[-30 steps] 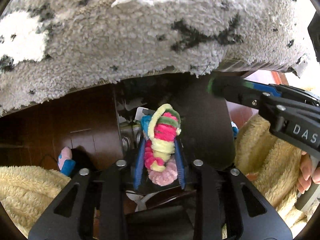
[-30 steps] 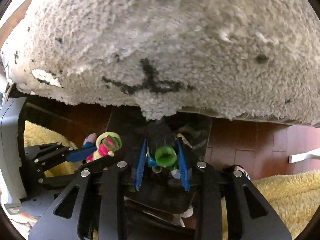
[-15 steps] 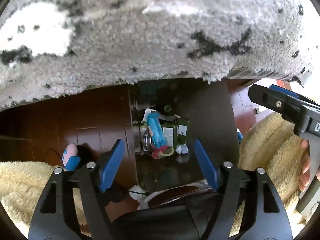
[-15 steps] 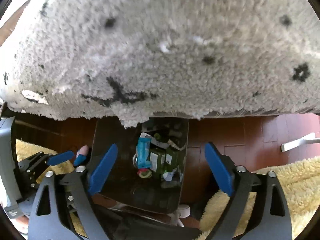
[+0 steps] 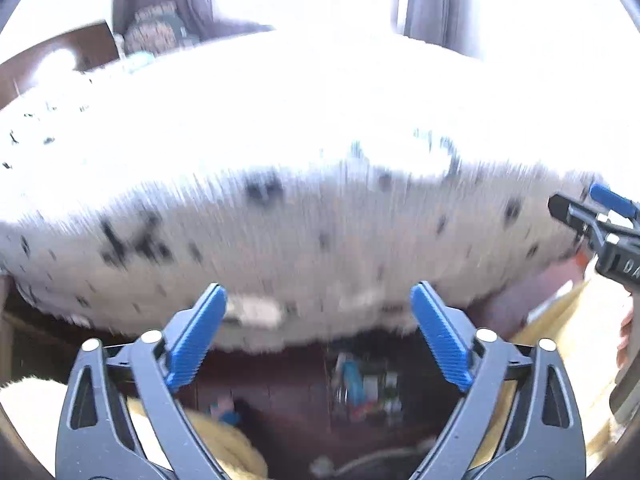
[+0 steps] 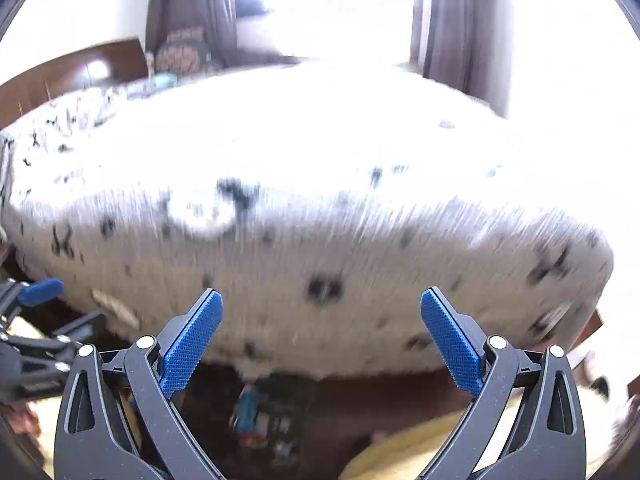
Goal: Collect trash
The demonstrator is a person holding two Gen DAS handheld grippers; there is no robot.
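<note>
My left gripper (image 5: 318, 332) is open and empty, its blue pads wide apart. My right gripper (image 6: 320, 338) is open and empty too. Below them stands a dark trash bin (image 5: 424, 412) on the wood floor, with several pieces of trash inside (image 5: 360, 388), blurred; the bin also shows in the right wrist view (image 6: 276, 420). Both views are tilted up and blurred by motion. The right gripper shows at the right edge of the left wrist view (image 5: 600, 220), and the left gripper at the left edge of the right wrist view (image 6: 32, 320).
A bed with a fluffy white, black-speckled blanket (image 5: 320, 200) fills the middle of both views. Yellow fleece (image 5: 224, 440) lies at the bottom. A dark wooden headboard (image 6: 80, 72), curtains (image 6: 460, 32) and a bright window stand behind.
One second ago each gripper was shut on a piece of trash over the bin. Both opened and the pieces dropped in. Both grippers have since risen and tilted up toward the bed.
</note>
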